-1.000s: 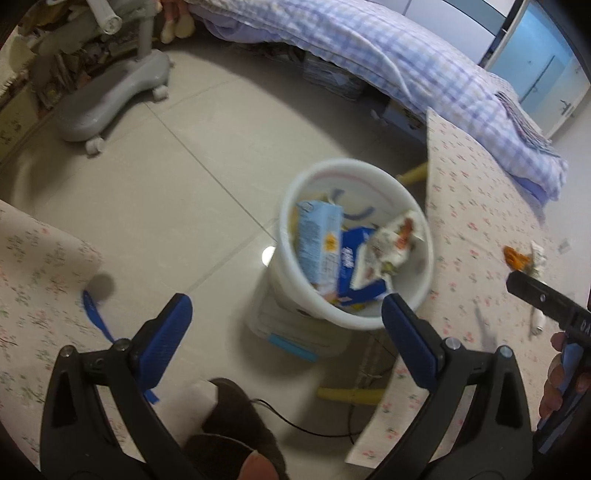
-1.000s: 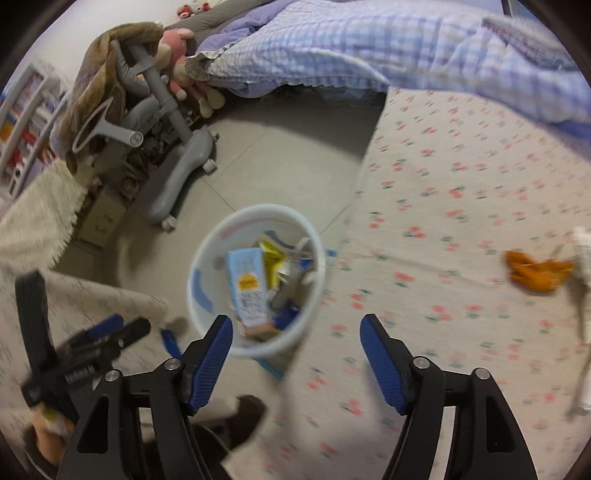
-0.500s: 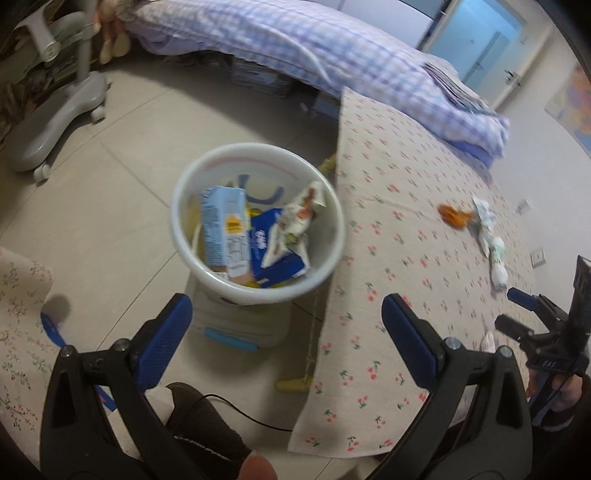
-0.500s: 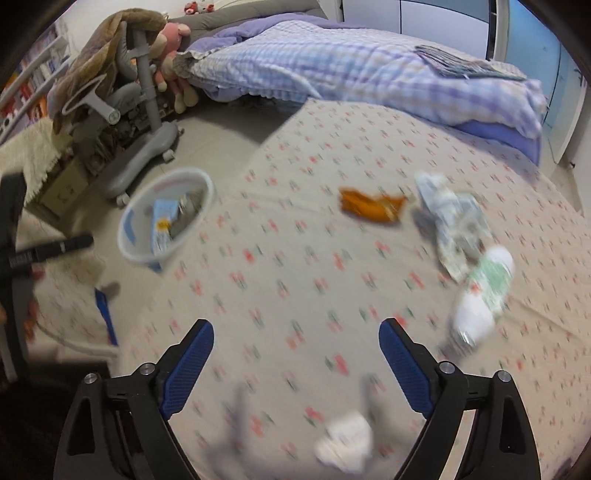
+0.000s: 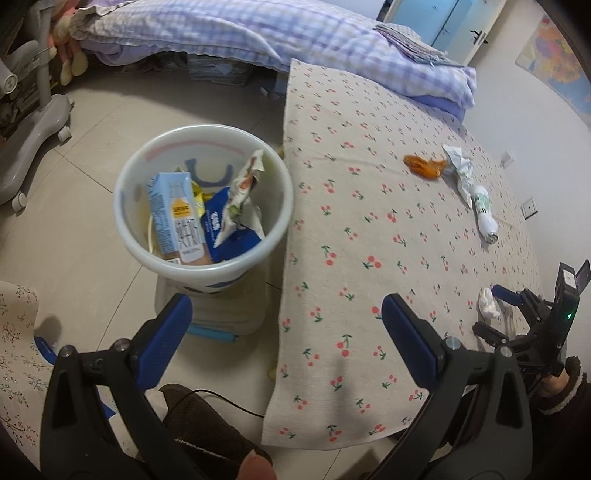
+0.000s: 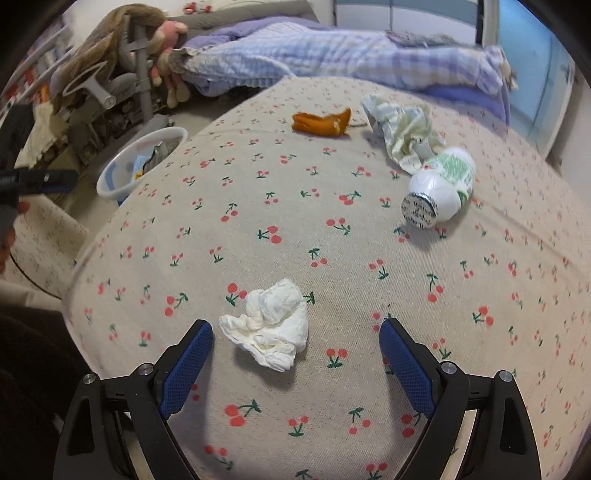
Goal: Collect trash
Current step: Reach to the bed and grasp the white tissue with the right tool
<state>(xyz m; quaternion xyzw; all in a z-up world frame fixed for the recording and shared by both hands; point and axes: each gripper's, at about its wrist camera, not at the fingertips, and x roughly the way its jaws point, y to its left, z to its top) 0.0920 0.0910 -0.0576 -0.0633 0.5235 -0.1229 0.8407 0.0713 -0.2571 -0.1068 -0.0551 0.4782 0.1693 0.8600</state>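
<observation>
A crumpled white tissue (image 6: pixel 271 326) lies on the cherry-print tablecloth (image 6: pixel 258 192), just ahead of my open, empty right gripper (image 6: pixel 295 347) and a little left of its middle. It also shows in the left wrist view (image 5: pixel 488 303). Farther off lie a white bottle (image 6: pixel 441 186) on its side, a crumpled pale wrapper (image 6: pixel 400 129) and an orange peel (image 6: pixel 321 121). The white trash bin (image 5: pixel 125 225) holds cartons and wrappers. It stands on the floor left of the table. My left gripper (image 5: pixel 286 326) is open and empty, held above the bin's near side.
A bed with a purple checked quilt (image 5: pixel 258 33) lies behind the table. A grey chair base (image 5: pixel 29 125) stands at the far left. A second floral cloth (image 5: pixel 18 350) is at the near left. A cable (image 5: pixel 221 400) runs over the floor.
My right gripper has swung from over the bin to low over the table, up to the tissue. My left gripper has drawn back and turned right, so more of the table shows.
</observation>
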